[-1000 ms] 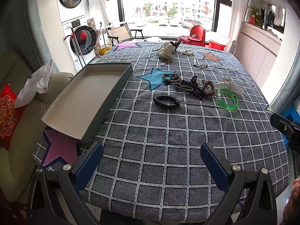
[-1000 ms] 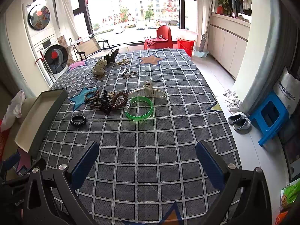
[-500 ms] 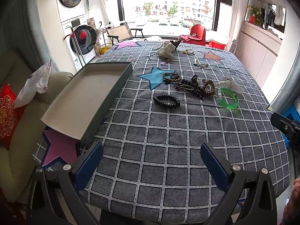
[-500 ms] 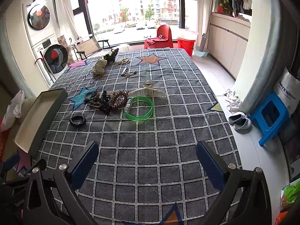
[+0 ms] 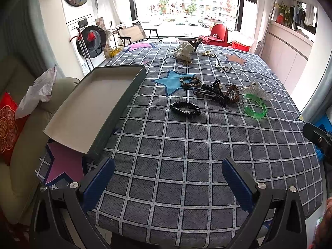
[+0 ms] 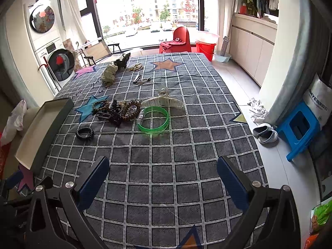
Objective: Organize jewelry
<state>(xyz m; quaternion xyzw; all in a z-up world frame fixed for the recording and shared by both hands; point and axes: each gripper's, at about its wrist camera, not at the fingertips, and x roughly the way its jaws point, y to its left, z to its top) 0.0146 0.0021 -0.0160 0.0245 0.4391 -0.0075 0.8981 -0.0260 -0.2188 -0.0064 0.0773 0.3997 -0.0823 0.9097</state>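
Jewelry lies mid-table on a grey checked cloth: a black coil band [image 5: 185,108] [image 6: 84,133], a green bangle [image 5: 254,108] [image 6: 153,120], a clear claw clip [image 5: 257,90] [image 6: 164,101], and a dark tangle of beaded bracelets and clips [image 5: 215,92] [image 6: 118,110]. An empty open grey box [image 5: 89,108] [image 6: 39,130] sits at the table's left edge. My left gripper [image 5: 168,178] and right gripper [image 6: 162,176] are both open and empty, above the near part of the table, well short of the jewelry.
More small items, a cloth scrunchie [image 5: 184,51] [image 6: 109,74] and hair clips [image 5: 222,67] [image 6: 141,79], lie at the far end. A sofa with a red cushion [image 5: 8,122] is left of the table. A blue stool [image 6: 298,128] and slippers [image 6: 265,132] are on the floor at right.
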